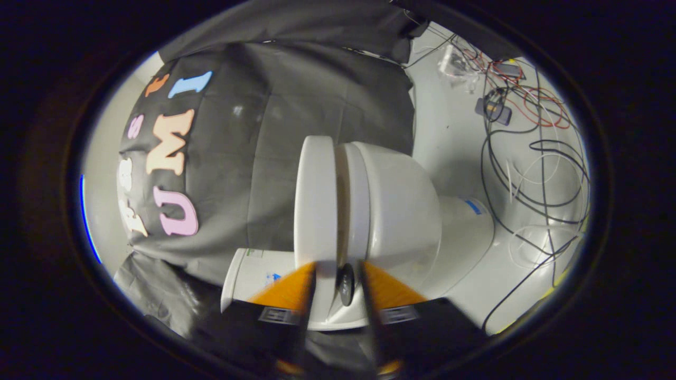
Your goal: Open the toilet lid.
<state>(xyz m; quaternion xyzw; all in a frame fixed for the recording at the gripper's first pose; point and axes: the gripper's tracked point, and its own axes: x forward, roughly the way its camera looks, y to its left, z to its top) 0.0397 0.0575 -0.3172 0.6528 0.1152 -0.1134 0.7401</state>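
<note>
Toilet [401, 211] appears rolled sideways, its cistern [253, 269] partly hidden behind the gripper [338, 272]. Toilet lid [316, 200], slightly parted from the seat [355, 200], runs forward from between the fingers, which straddle its edge. Whether they press it is unclear.

A narrow gap parts the toilet lid [315, 200] from the seat [355, 200]; cables [533, 174] clutter the floor beyond.

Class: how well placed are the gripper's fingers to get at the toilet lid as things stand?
Probably well placed. The gripper is open, and the near edge of the toilet lid sits just ahead, between the fingers. Nothing blocks the way; the lid is closed against the seat, so purchase may be tight.
</note>
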